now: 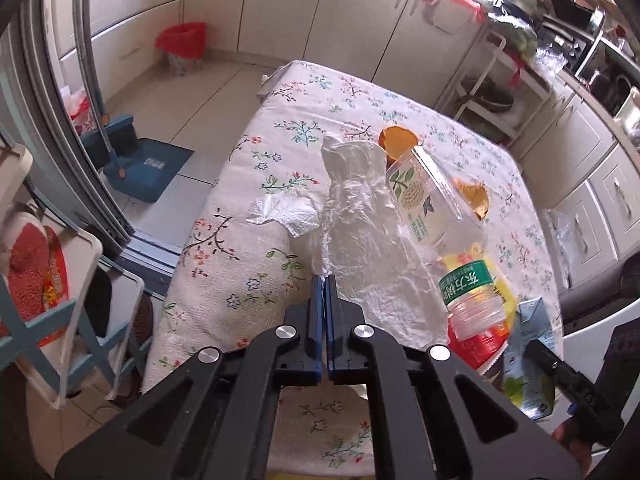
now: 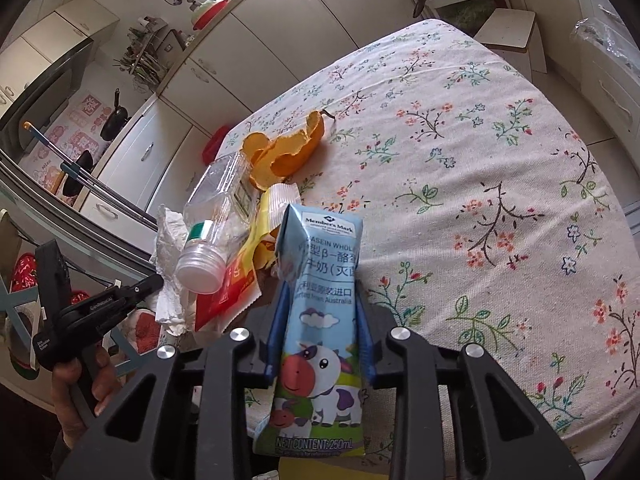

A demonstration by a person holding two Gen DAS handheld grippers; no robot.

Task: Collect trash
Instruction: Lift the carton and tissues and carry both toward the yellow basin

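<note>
White, crinkled plastic fills the middle of the left wrist view: a thin plastic bag (image 1: 360,240) stands up off the floral tablecloth (image 1: 248,280). The left gripper (image 1: 324,280) is closed tight, its blue pads together at the bag's near edge; it looks to be pinching a fold of the film, though the pads hide whether any is caught. Beside the bag lie a crumpled tissue (image 1: 286,214), a clear plastic bottle (image 1: 440,232) on its side, a red and yellow wrapper (image 1: 480,340) under it, and orange peel (image 1: 396,140) farther back. None of this sits inside the bag yet, so the collecting appears to be at an early stage. A red-lined bin (image 1: 182,46) stands on the floor well beyond the table, and a dustpan (image 1: 140,168) lies on the tiles nearer the table.

From the right wrist view, the right gripper (image 2: 322,300) clamps a blue milk carton (image 2: 320,320) between its pads, held upright above the table's near edge. This is the one piece of rubbish in hand. The bottle (image 2: 216,220), wrapper (image 2: 236,280), tissue (image 2: 168,272) and orange peel (image 2: 288,148) remain in a heap just left of the carton. The person's hand (image 2: 80,384) shows at lower left. The bag's mouth does not look spread open, which would likely hinder dropping the carton in.
</note>
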